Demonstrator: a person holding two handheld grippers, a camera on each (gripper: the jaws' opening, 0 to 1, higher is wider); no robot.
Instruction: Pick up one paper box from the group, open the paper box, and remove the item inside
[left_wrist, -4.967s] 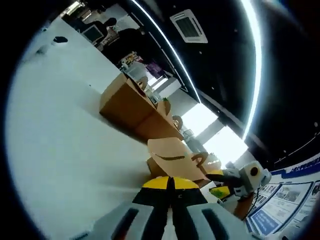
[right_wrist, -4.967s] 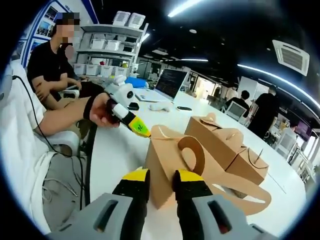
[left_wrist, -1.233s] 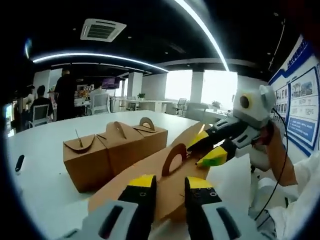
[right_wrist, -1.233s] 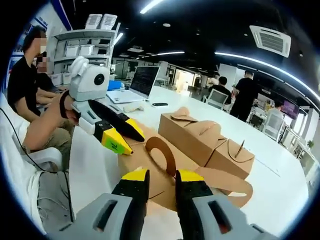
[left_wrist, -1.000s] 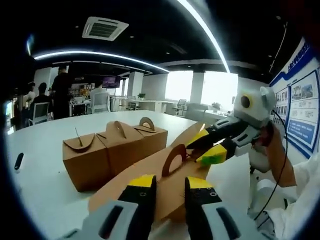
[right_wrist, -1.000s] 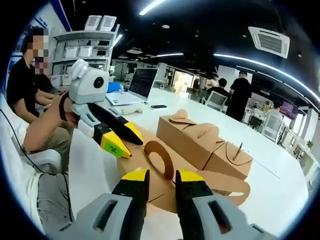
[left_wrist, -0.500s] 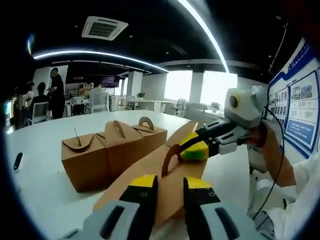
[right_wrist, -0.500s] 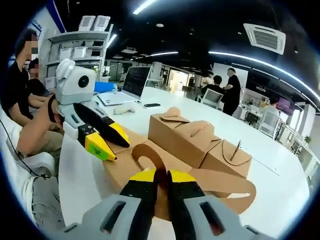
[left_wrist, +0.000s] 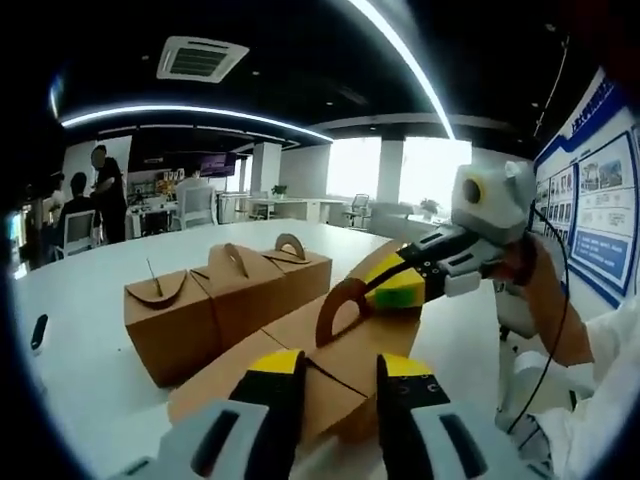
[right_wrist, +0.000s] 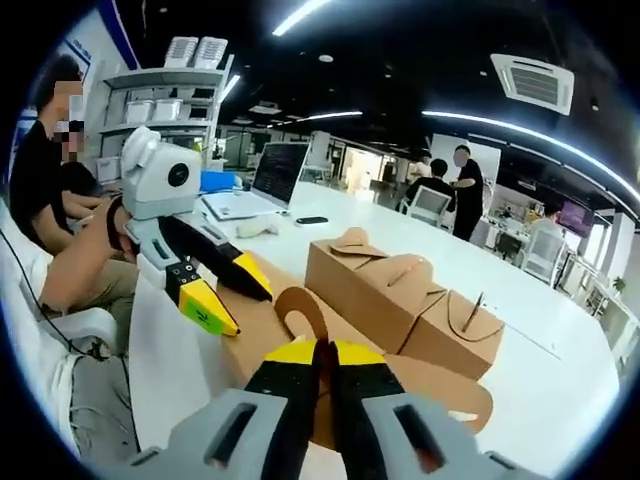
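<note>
Four paper boxes are on the white table (left_wrist: 90, 300): three closed ones in a row and one being worked on nearer the person. In the left gripper view the row reads as the near closed box (left_wrist: 170, 320), the middle closed box (left_wrist: 240, 290) and the far closed box (left_wrist: 300, 268), each touching its neighbour, each with its curved handle tabs closed on top. In the right gripper view the same row stands behind the grippers, well toward the table's middle.

One opened box (left_wrist: 330, 375) lies just in front of the left gripper (left_wrist: 335, 375), its top flaps spread and one handle flap (left_wrist: 340, 305) with an arched cut-out raised upright. The inside of this box is hidden by its own flaps, so whether any item sits in it cannot be told.

Two grippers are at work. The left gripper's jaws stand apart with a clear gap, poised over the box's flap and not pinching it; in the right gripper view it reaches in from the left, jaws spread, tips at the box's edge. The right gripper (right_wrist: 322, 362) has its yellow-tipped jaws pressed nearly together, clamped on the thin handle flap (right_wrist: 300, 315) of the opened box (right_wrist: 420, 390).

One laptop (right_wrist: 262, 180) sits open farther along the table, and several people stand or sit in the background.
</note>
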